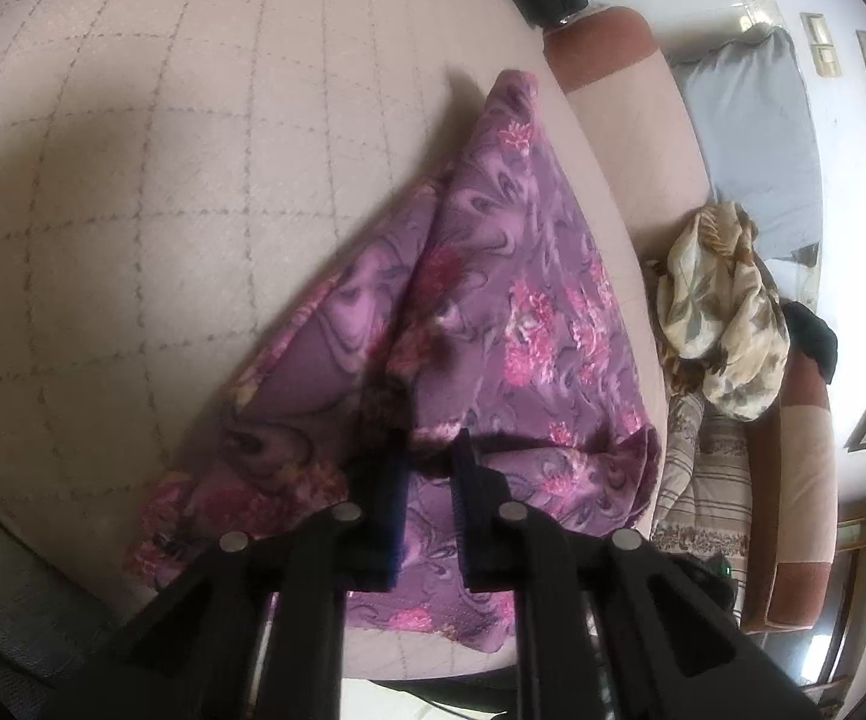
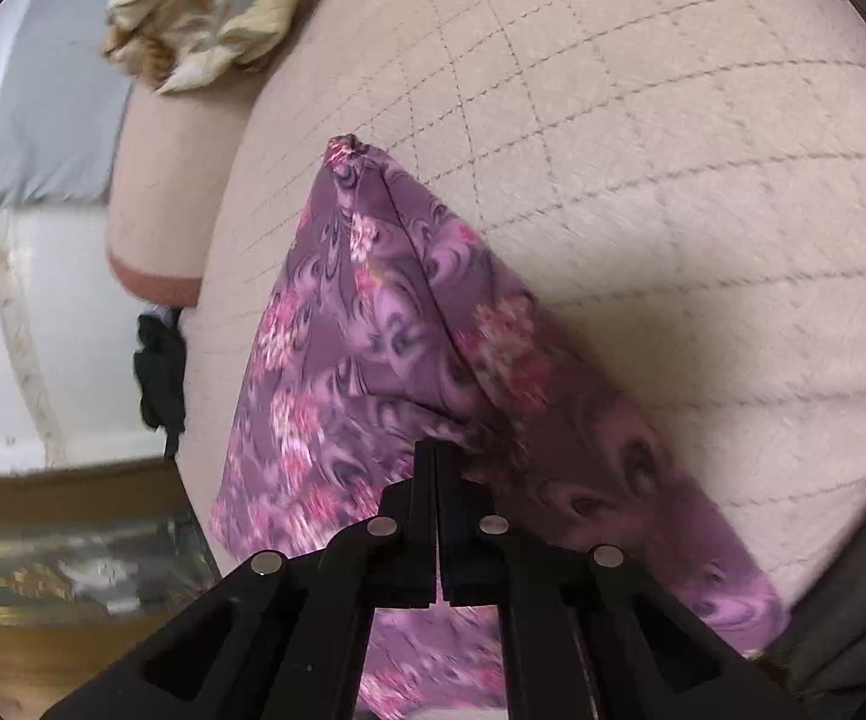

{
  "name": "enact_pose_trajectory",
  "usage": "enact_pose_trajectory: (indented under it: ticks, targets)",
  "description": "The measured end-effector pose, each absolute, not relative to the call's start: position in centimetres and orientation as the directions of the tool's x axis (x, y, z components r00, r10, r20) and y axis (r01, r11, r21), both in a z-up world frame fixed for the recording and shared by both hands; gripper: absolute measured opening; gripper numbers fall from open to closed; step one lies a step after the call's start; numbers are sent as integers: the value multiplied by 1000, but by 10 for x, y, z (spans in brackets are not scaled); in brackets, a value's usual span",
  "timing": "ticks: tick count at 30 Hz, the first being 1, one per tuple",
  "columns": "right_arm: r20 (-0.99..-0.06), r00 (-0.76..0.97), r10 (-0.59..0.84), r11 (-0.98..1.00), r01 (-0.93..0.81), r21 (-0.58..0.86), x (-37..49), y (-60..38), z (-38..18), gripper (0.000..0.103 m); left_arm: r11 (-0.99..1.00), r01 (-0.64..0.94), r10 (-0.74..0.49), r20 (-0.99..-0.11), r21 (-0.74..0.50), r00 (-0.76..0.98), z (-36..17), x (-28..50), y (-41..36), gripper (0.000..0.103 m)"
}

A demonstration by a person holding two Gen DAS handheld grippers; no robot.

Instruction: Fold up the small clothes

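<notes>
A purple garment with pink flowers [image 1: 493, 312] lies on a pale quilted cushion [image 1: 163, 180], partly lifted into a ridge. My left gripper [image 1: 430, 450] is open, its black fingers apart, with the cloth's near edge between and under them. In the right wrist view the same purple garment [image 2: 373, 324] hangs in a peak from my right gripper [image 2: 436, 450], which is shut on a fold of it. The cushion [image 2: 673, 150] lies behind.
A crumpled cream leaf-print cloth [image 1: 721, 318] lies to the right on a striped cover; it also shows in the right wrist view [image 2: 205, 6]. A grey pillow [image 1: 751, 138], a sofa arm [image 1: 613, 54] and a dark garment [image 2: 160, 372] are nearby.
</notes>
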State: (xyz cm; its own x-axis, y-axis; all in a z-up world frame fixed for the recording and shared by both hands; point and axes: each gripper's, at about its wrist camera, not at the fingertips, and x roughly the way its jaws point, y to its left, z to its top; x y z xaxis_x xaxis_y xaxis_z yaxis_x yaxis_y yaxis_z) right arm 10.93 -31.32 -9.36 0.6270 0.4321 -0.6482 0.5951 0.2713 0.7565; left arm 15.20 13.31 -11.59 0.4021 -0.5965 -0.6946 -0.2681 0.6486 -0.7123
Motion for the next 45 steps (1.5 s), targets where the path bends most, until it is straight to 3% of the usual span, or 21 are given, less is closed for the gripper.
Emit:
enact_pose_trajectory:
  ticks: [1, 3, 5, 6, 7, 9, 12, 14, 15, 16, 23, 24, 26, 27, 28, 33, 35, 36, 37, 43, 45]
  targets:
    - [-580, 657, 482, 251, 530, 810, 105, -313, -93, 2, 643, -268, -601, -690, -717, 404, -115, 151, 133, 13]
    - [-571, 658, 490, 295, 492, 819, 105, -316, -86, 6, 640, -273, -602, -689, -718, 403, -116, 152, 133, 12]
    - [-578, 666, 472, 324, 478, 816, 113, -321, -76, 36, 643, -275, -601, -693, -715, 397, -118, 153, 131, 12]
    - [-575, 680, 454, 322, 477, 818, 119, -324, -71, 71, 645, -275, -600, -695, -713, 396, -118, 154, 131, 12]
    - [-573, 691, 440, 316, 478, 820, 126, -327, -67, 76, 646, -273, -599, -695, -713, 396, -117, 153, 131, 12]
    - [-561, 697, 447, 325, 458, 827, 149, -328, -61, 76, 641, -274, -602, -692, -717, 398, -117, 153, 132, 12]
    - [-629, 647, 432, 422, 471, 775, 186, -323, -62, 73, 631, -284, -606, -688, -722, 399, -119, 152, 133, 12]
    - [-626, 597, 502, 444, 444, 779, 191, -313, -69, 48, 632, -282, -606, -687, -722, 401, -118, 152, 134, 12]
    - [-634, 576, 517, 460, 437, 773, 189, -305, -69, 29, 634, -279, -605, -687, -721, 402, -117, 152, 134, 12]
    - [-633, 559, 535, 491, 404, 772, 181, -296, -66, 23, 635, -276, -606, -687, -722, 402, -117, 151, 134, 12]
    - [-647, 510, 567, 550, 350, 758, 96, -281, -74, 23, 620, -274, -617, -673, -735, 408, -114, 151, 138, 13]
    - [-620, 544, 566, 512, 358, 781, 91, -290, -75, 24, 626, -267, -613, -674, -733, 413, -111, 150, 138, 13]
    - [-620, 583, 525, 499, 380, 779, 92, -302, -68, 43, 635, -251, -606, -672, -731, 425, -106, 150, 137, 13]
    - [-615, 619, 488, 499, 380, 779, 97, -310, -59, 71, 640, -244, -603, -673, -728, 428, -104, 149, 137, 13]
    - [-606, 650, 458, 516, 361, 777, 106, -316, -49, 83, 646, -241, -598, -676, -725, 431, -103, 148, 136, 13]
    - [-700, 567, 435, 700, 276, 659, 174, -308, -48, 73, 651, -259, -584, -689, -714, 430, -106, 148, 138, 13]
    - [-733, 523, 435, 746, 247, 619, 185, -294, -55, 46, 650, -264, -583, -690, -713, 428, -107, 147, 139, 13]
    - [-753, 492, 437, 776, 217, 592, 181, -283, -58, 18, 648, -263, -585, -688, -715, 429, -107, 147, 140, 13]
    - [-760, 498, 417, 799, 198, 568, 172, -275, -55, 8, 646, -262, -587, -686, -717, 430, -107, 146, 141, 13]
    - [-748, 595, 293, 861, 176, 477, 84, -273, -39, 10, 625, -265, -604, -670, -735, 432, -109, 148, 145, 13]
    - [-749, 551, 367, 810, 207, 549, 73, -276, -55, 12, 624, -272, -602, -673, -733, 430, -110, 150, 145, 13]
